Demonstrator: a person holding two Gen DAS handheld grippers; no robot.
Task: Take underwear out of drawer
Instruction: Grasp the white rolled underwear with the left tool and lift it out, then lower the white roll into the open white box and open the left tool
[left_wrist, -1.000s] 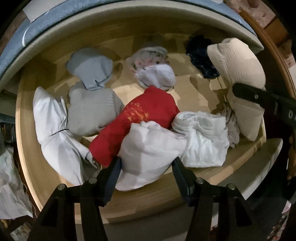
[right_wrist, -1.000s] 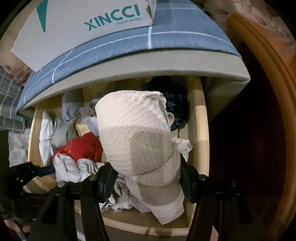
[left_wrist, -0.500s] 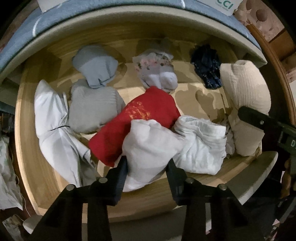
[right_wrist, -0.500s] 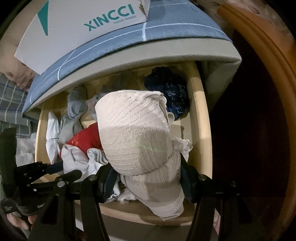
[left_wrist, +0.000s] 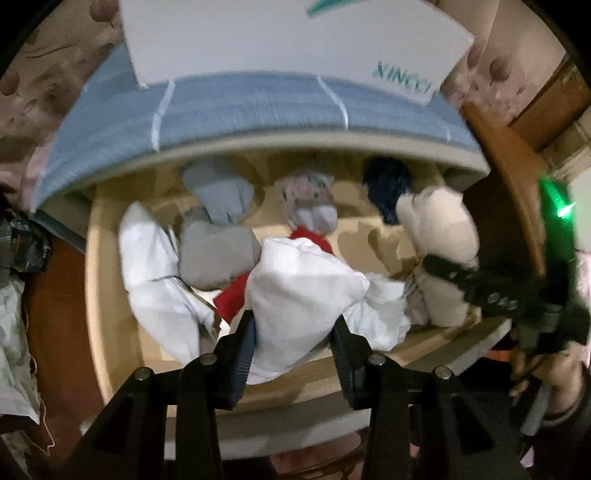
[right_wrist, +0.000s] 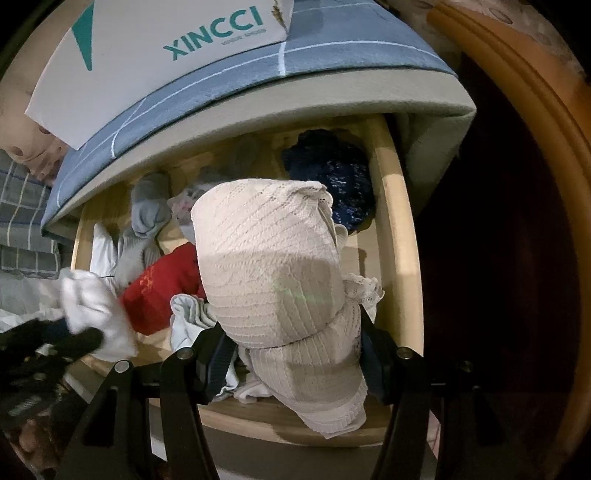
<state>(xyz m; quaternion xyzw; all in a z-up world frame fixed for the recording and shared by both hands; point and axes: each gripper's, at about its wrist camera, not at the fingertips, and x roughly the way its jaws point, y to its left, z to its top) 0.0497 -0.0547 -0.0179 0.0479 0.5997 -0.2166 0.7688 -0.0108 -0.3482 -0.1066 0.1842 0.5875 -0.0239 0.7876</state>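
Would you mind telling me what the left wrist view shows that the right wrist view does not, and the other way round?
Only the left wrist view: the left gripper with its fingers closed on a white bundle, the drawer's left wall, and a green light on the right.

Only the right wrist view: the right gripper clamped on a cream knit bundle, and plaid cloth far left.

Both: the drawer, red garment, grey socks, dark blue item, blue mat and white XINCCI box.
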